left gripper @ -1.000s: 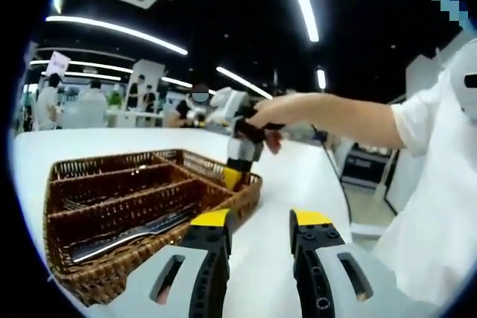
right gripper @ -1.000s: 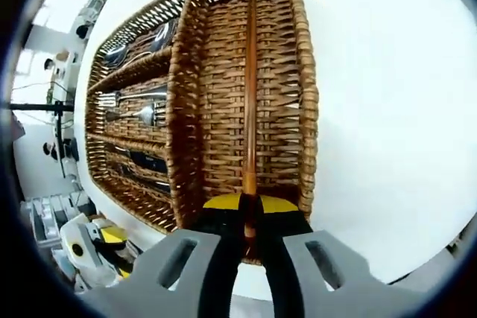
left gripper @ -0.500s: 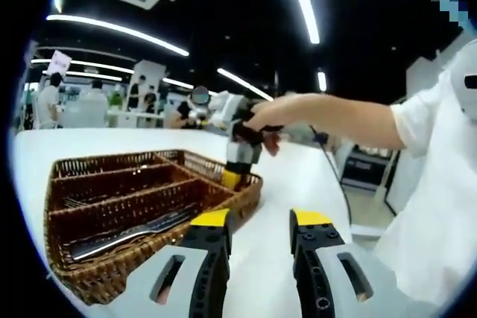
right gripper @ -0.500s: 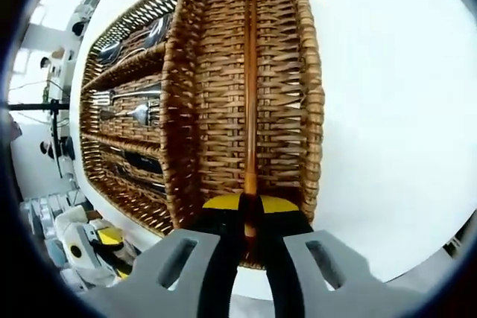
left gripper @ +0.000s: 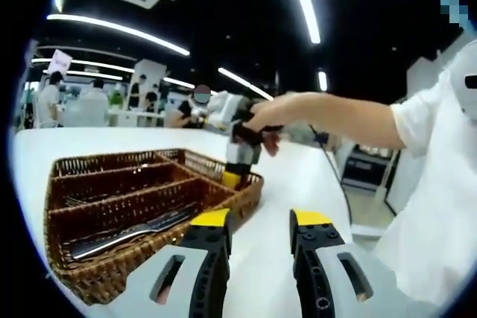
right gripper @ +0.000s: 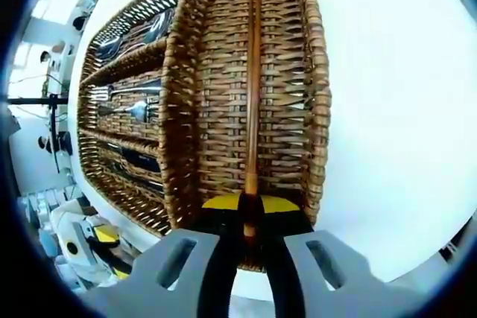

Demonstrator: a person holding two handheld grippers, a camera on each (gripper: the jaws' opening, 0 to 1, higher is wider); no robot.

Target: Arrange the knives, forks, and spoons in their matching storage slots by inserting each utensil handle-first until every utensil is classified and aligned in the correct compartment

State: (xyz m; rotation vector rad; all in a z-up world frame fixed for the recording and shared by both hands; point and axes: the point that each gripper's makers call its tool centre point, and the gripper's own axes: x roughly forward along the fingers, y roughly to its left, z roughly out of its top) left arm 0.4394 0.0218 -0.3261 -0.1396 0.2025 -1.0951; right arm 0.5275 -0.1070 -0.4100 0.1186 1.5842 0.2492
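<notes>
A brown wicker basket [right gripper: 319, 109] with long compartments sits on the white table. My right gripper [right gripper: 250, 206] is shut on the near end of a thin brown wooden stick [right gripper: 253, 87]. The stick runs lengthwise down the widest compartment. Spoons [right gripper: 134, 37], forks [right gripper: 125, 106] and dark-handled knives [right gripper: 140, 161] lie in the three narrower slots to the left. In the left gripper view the basket [left gripper: 112, 282] lies ahead on the left, with knives [left gripper: 127, 234] in its nearest slot. My left gripper [left gripper: 258, 223] stands open over the table beside it. The right gripper [left gripper: 234, 175], held by a hand, hangs over the basket's far right end.
White tabletop [right gripper: 395, 109] surrounds the basket, and its edge [left gripper: 344, 199] runs along the right of the left gripper view. A person's arm and white sleeve [left gripper: 417, 132] reach in from the right. Other people and tables stand far behind.
The right gripper view has drifted slightly over the basket, with the stick still held in the wide compartment. The left gripper view is almost unchanged.
</notes>
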